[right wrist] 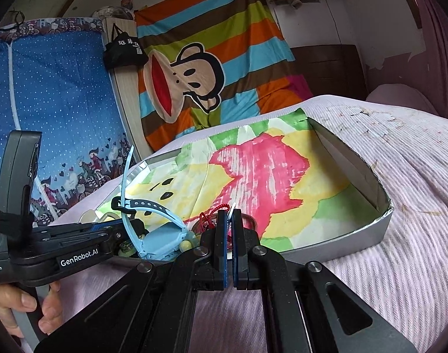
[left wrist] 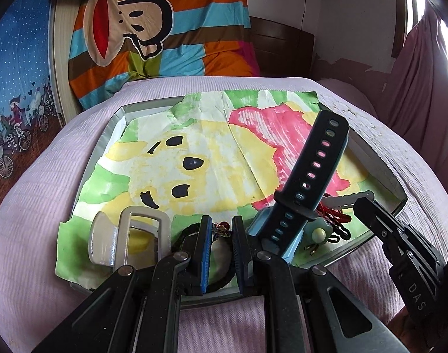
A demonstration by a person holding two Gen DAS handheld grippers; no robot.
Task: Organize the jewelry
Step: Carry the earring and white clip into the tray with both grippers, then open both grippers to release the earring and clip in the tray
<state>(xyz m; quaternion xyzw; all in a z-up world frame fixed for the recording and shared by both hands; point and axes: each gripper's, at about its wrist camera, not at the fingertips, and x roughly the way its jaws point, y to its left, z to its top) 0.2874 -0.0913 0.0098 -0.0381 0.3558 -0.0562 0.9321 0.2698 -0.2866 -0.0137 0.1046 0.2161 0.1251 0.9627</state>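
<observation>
My left hand-held gripper (left wrist: 221,229) sits low over the near edge of the shallow grey tray (left wrist: 396,184), jaws drawn narrow, and between them I see a small multicoloured charm (left wrist: 219,231) on a black cord (left wrist: 185,234). Whether the pads really pinch it, I cannot tell. The tray lies on the pink bed cover (left wrist: 33,200), lined with a painted paper sheet (left wrist: 194,153) in green, yellow and pink.

Just right of my left jaws, the blue watch (left wrist: 285,235) rests at the tray's near edge, its dark strap (left wrist: 312,170) standing up and leaning toward the far right corner. Beside it lie a pale green flower piece (left wrist: 319,231) and a tangle of red cord (left wrist: 331,216). To the left, a white plastic clip (left wrist: 130,235) sits at the near left corner.

My right hand-held gripper (right wrist: 230,217) is clamped tight, with a white strip (right wrist: 232,209) poking up between the pads and red cord (right wrist: 212,213) looping just beside them. It hovers at the near edge too, right of the watch (right wrist: 162,242).
</observation>
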